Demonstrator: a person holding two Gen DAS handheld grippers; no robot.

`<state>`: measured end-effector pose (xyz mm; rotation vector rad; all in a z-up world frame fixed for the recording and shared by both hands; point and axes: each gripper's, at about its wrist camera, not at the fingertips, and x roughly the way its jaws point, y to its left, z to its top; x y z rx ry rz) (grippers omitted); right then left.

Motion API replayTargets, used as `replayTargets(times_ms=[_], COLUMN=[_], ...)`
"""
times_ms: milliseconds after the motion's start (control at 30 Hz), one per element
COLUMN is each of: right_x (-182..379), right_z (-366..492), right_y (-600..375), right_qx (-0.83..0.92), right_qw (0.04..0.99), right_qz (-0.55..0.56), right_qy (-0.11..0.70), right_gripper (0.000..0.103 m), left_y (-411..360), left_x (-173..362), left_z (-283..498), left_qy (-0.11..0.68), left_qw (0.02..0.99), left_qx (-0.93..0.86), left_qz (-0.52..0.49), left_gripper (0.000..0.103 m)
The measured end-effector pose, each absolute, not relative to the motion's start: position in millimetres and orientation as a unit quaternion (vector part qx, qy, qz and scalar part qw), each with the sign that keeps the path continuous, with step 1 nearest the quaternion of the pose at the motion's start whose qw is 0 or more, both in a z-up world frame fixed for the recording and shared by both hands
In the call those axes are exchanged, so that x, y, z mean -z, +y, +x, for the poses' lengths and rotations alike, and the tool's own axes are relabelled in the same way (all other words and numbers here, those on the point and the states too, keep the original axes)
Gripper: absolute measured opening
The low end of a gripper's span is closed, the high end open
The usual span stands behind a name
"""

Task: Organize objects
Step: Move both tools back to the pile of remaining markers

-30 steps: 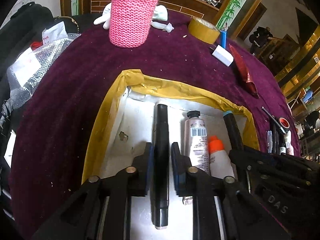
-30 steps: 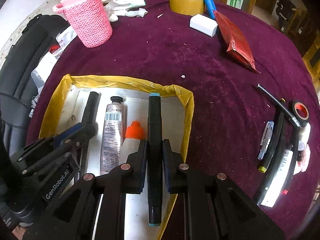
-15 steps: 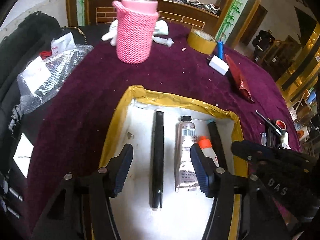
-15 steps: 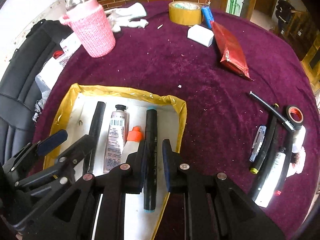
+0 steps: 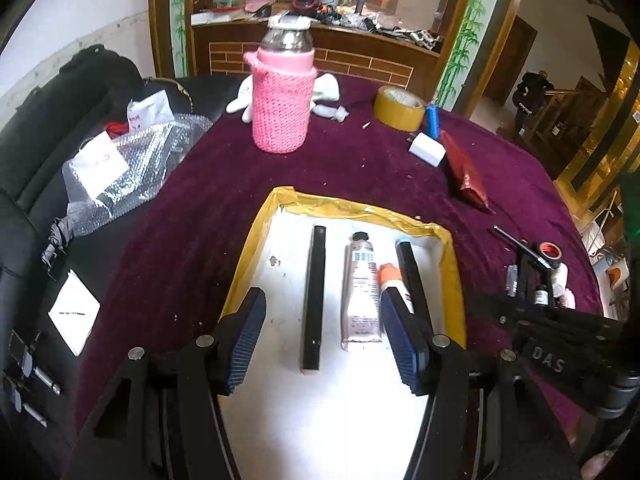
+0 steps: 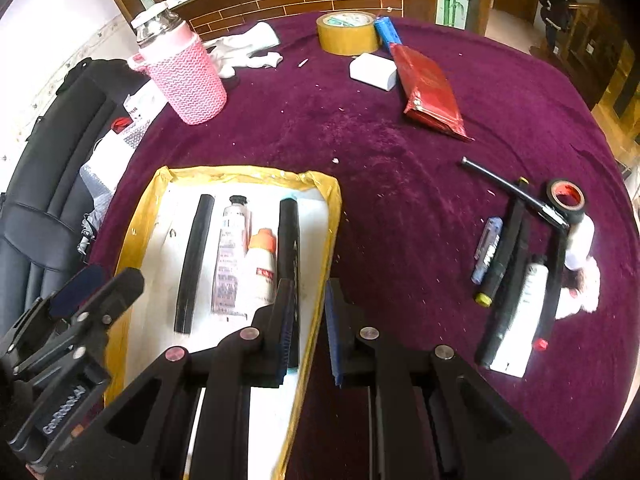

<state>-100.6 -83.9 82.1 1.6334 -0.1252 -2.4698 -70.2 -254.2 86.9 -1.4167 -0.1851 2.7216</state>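
A white tray with a yellow taped rim (image 5: pixel 256 256) (image 6: pixel 136 232) lies on the purple cloth. In it lie a black stick (image 5: pixel 313 296) (image 6: pixel 194 260), a hand-cream tube (image 5: pixel 361 292) (image 6: pixel 230 256), an orange-capped white bottle (image 5: pixel 394 284) (image 6: pixel 262 268) and a black marker with a blue tip (image 5: pixel 412 276) (image 6: pixel 289 248). My left gripper (image 5: pixel 322 340) is open above the tray, holding nothing. My right gripper (image 6: pixel 308 328) is open over the tray's right rim, with the marker lying free beside its left finger.
Pens, tubes and a black tape roll (image 6: pixel 566 198) lie at the right. A pink knitted bottle (image 5: pixel 282 96), yellow tape roll (image 5: pixel 398 108), white block (image 6: pixel 372 72), red packet (image 6: pixel 430 92) and white gloves (image 6: pixel 248 48) sit at the back. Black chair on the left.
Both grippers opened and pulled back up from the tray. The left let go of the black stick, the right let go of the marker; both now lie in the tray.
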Motion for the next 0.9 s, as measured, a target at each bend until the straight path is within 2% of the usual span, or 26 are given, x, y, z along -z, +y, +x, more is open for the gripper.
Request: replayTargets(times_ms=[500,900], right_x=[-81.2,-40.7], right_z=[-46.4,12.3], right_y=[-17.0,149.6], right_qx=[0.833,0.804], right_qw=[0.049,-0.073], right_qz=[0.543,0.55], right_qy=[-0.096,-0.215], right_gripper=[0.013,0.013], left_y=[-235.6,-172.0], left_x=[-104.3,-99.7], left_z=[-42.4,-33.1], left_qy=[-0.059,-0.052], left_qw=[0.059,0.103], left_qx=[-0.888,-0.873], left_qz=[-0.452,-0.474], left_gripper=[0.056,0.055])
